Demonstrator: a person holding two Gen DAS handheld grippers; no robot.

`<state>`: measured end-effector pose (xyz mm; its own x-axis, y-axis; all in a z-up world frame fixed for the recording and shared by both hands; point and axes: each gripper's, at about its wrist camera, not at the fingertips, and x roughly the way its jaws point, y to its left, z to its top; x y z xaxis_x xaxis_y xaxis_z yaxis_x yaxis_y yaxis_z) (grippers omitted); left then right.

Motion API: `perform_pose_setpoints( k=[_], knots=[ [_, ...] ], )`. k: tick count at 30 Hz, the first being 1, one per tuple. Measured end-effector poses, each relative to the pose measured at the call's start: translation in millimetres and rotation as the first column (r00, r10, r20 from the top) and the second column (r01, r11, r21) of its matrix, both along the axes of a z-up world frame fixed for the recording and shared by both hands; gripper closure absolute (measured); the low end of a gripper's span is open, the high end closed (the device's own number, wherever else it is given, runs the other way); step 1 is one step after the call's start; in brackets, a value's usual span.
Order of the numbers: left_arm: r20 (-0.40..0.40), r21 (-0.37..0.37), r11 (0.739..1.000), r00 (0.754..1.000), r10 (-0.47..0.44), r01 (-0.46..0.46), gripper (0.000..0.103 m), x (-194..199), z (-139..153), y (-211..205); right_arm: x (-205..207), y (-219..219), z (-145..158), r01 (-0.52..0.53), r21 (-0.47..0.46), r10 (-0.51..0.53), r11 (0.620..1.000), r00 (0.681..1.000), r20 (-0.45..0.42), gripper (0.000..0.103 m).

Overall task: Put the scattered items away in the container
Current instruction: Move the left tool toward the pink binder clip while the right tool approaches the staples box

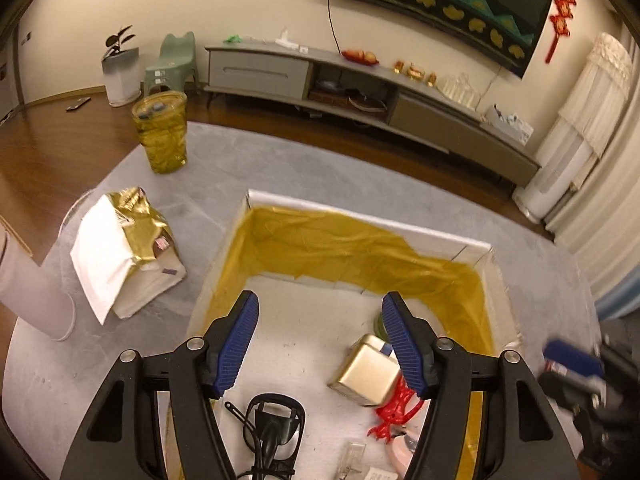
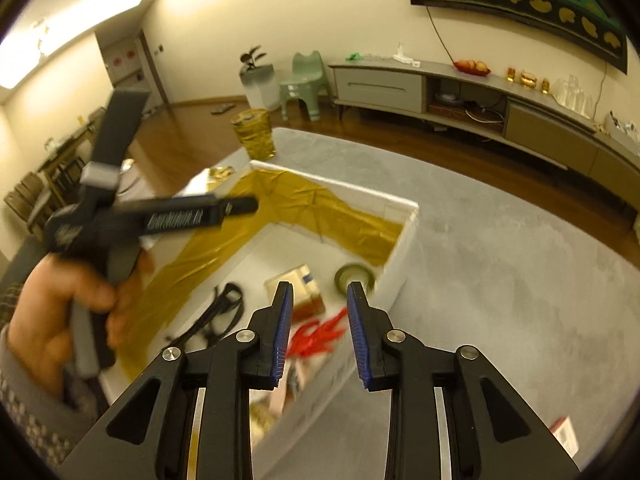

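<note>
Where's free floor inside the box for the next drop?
Free: the far left of the box floor, between the gold lining and the gold tin. Crowded: near end, with black cable, red ornament and tape roll.

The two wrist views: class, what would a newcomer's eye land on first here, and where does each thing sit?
The white box lined with gold foil fills the middle of the grey tabletop, holding a gold packet, a red plastic piece and a black cable. Over it hangs the left gripper, jaws wide apart and empty. A gold-wrapped jar stands beyond, near the table's far edge.
</note>
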<state>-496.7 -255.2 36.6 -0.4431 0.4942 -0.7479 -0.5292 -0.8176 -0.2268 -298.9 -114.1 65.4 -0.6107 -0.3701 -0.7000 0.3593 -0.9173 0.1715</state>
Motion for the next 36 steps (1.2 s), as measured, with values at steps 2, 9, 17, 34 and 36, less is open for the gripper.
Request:
perform_pose_setpoints(
  k=[2, 9, 17, 34, 36],
  knots=[
    [-0.013, 0.014, 1.0, 1.0, 0.002, -0.002, 0.038, 3.3, 6.1, -1.1, 15.8, 8.4, 2.0, -0.004, -0.025, 0.004, 1.0, 1.0, -0.014, 0.073],
    [-0.07, 0.023, 1.0, 0.997, -0.019, 0.021, 0.038, 31.8, 21.8, 4.7, 54.2, 31.6, 4.8, 0.0, -0.129, -0.004, 0.992, 1.0, -0.03, 0.073],
    [-0.178, 0.02, 0.999, 0.983, -0.044, 0.049, 0.038, 84.4, 37.2, 6.4, 77.4, 58.1, -11.9, 0.014, -0.255, -0.018, 0.967, 1.0, -0.015, 0.073],
    [-0.233, 0.063, 0.972, 0.95, -0.206, 0.226, 0.038, 177.3, 63.7, 52.9, 103.6, 100.6, 3.2, 0.061, -0.283, -0.065, 0.957, 0.998, -0.005, 0.071],
    [-0.231, 0.047, 0.968, 0.945, -0.23, 0.247, 0.038, 187.0, 61.1, 64.5, 108.8, 122.9, 8.9, 0.094, -0.294, -0.102, 0.951, 0.995, -0.014, 0.071]
  ],
)
